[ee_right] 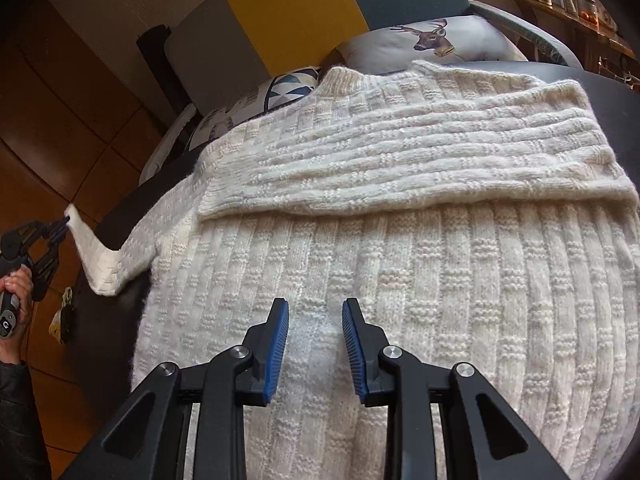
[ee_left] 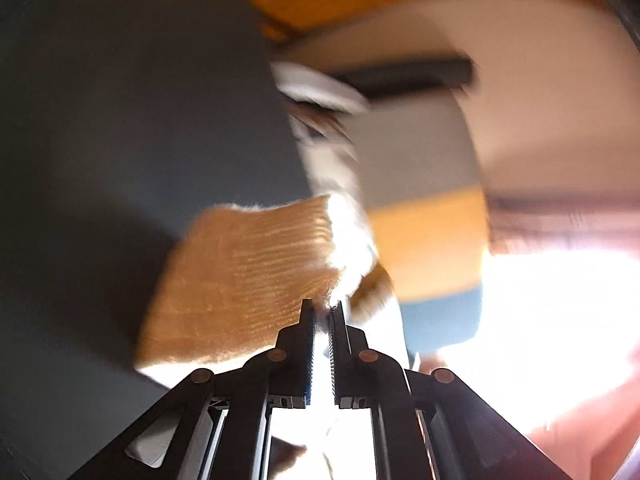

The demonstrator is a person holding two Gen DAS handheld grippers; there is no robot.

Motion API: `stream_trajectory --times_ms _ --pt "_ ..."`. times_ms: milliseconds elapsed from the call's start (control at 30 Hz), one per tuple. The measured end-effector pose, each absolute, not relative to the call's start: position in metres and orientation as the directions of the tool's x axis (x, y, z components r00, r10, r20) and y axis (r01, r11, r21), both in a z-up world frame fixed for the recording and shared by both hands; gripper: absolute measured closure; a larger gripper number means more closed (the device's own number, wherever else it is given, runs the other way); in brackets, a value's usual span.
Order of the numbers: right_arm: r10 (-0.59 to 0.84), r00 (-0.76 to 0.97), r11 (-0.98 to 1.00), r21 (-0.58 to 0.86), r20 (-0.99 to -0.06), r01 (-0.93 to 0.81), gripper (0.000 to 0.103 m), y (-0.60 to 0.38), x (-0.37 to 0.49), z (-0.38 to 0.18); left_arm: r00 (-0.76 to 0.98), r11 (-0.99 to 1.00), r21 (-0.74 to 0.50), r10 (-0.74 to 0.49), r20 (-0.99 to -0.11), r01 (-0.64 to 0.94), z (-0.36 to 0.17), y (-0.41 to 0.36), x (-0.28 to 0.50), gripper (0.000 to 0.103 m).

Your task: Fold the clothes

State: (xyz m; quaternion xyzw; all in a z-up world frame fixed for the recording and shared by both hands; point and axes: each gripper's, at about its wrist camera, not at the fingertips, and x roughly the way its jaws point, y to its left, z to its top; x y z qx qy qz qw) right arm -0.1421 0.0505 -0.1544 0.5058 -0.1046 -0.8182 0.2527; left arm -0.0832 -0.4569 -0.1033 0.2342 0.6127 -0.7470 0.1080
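The cream knit sweater (ee_right: 400, 260) fills the centre of the right wrist view, spread on a dark surface (ee_right: 600, 92), one sleeve folded across its chest. We see the left gripper (ee_right: 64, 226) at the left edge clamped on the other sleeve's cuff (ee_right: 76, 216). The right gripper (ee_right: 315, 312) hovers above the hem at lower centre, its jaws parted. A deer-print cushion (ee_right: 432, 40) lies at upper centre.

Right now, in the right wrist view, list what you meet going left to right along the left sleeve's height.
Person's hand → left tongs, shut on the sleeve cuff → stretched left sleeve → sweater body.
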Motion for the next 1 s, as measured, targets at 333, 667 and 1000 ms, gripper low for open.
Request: stream_trajectory --times_ms 333,667,1000 --pt "-0.503 -0.388 -0.864 0.440 -0.772 0.244 0.075 0.098 -0.138 -0.159 -0.775 -0.416 -0.831 0.355 -0.522 0.369 -0.088 -0.307 -0.203 0.097" --pt "-0.597 -0.373 -0.802 0.517 -0.710 0.299 0.073 0.092 -0.150 -0.145 -0.574 -0.610 -0.710 0.459 -0.679 0.353 -0.127 -0.189 -0.228 0.092" --pt "-0.834 -0.293 -0.524 0.838 -0.467 0.155 0.064 0.032 -0.216 -0.160 -0.691 -0.409 -0.850 0.508 -0.513 0.331 -0.134 -0.259 -0.162 0.065"
